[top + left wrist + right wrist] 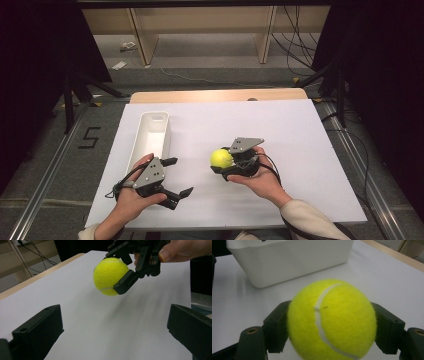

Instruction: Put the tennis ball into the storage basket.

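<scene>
Ball (pixel 332 320) being clenched between right gripper (pixel 231 162) jaws, lifted off sheet (pixel 300 150), likely for bin (pixel 152 132); left gripper (pixel 176 176) being held released, idle.

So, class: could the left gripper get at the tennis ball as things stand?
Probably yes: the left gripper is open, with bare table between it and the tennis ball, though the right gripper already clamps the ball.

Grey floor (pixel 60 165), perhaps wooden shelving (pixel 200 22).

Right tool (pixel 221 161) clamping yellow tennis ball (pixel 220 158), left tool (pixel 178 177) spread wide, white bin (pixel 151 134) on white board (pixel 280 130)
</scene>
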Demonstrator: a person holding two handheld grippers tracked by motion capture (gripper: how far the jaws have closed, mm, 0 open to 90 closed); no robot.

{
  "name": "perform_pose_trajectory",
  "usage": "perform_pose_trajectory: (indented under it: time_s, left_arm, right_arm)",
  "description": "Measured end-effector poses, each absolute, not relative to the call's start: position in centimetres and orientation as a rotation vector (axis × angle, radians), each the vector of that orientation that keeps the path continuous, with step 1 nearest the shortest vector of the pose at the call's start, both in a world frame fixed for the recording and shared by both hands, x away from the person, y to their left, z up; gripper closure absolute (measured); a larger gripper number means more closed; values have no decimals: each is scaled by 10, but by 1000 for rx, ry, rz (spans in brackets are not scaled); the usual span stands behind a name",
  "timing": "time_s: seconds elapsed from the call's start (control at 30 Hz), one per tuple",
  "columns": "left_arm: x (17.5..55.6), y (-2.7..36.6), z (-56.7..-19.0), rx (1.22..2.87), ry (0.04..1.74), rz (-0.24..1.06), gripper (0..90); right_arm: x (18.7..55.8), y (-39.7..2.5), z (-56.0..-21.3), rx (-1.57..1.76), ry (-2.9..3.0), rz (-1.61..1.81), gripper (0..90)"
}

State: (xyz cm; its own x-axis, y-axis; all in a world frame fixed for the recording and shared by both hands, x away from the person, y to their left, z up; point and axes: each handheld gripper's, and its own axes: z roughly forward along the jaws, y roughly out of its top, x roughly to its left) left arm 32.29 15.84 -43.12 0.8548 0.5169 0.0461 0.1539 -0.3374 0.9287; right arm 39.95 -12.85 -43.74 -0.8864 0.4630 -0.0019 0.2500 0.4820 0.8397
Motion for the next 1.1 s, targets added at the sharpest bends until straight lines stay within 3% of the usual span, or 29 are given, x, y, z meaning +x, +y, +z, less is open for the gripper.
perform_pose_trajectory:
  time_s: [1.1]
  left_arm:
    - [323,158,-432,1906,497,400,0]
  right_arm:
    - [405,-124,-424,611,2453,1421,265]
